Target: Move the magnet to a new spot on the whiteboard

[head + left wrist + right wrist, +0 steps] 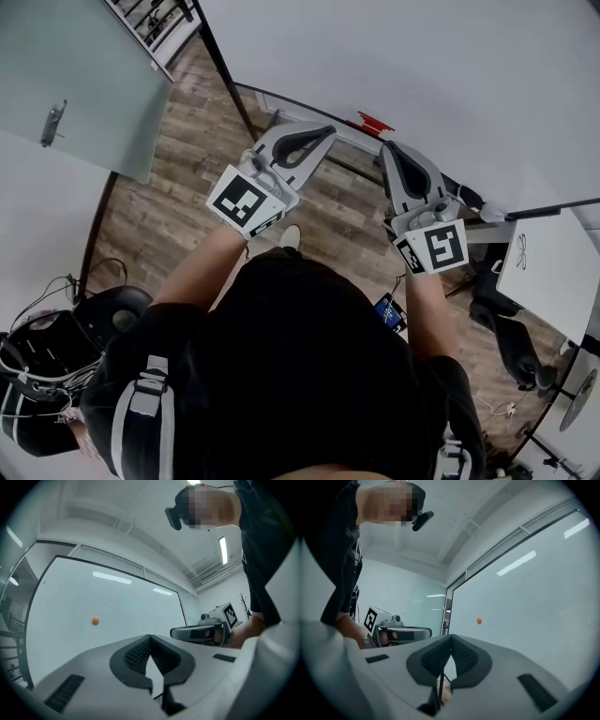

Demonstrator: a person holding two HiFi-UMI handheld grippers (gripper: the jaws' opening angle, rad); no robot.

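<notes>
Both grippers empty before the board: my left gripper (150, 637) was pressed together at the tips with nothing between its dark ribbed pads, and my right gripper (451, 637) was likewise closed on nothing. The two were held side by side at about the same height and pointed roughly level toward the large white wall-mounted whiteboard (108, 597). Each showed in the other's view, a grey shell bearing a cube with square markers.

The small round orange magnet (95, 621) sat flat on the board's bare white face, well apart from both grippers and touched by neither. In the right gripper view the magnet (479, 620) lay near the board's dark frame. The head view did not show it, only the grippers over the wood-plank floor (187, 178).

As I judged it, the scene fitted two stages equally. Either the magnet sat at the spot it was to leave, or it sat at its new spot with the grippers drawn clear. The frames did not settle which, so I could name no next move. I judged such a small disc, flat on the board, to offer little edge to pinch.
</notes>
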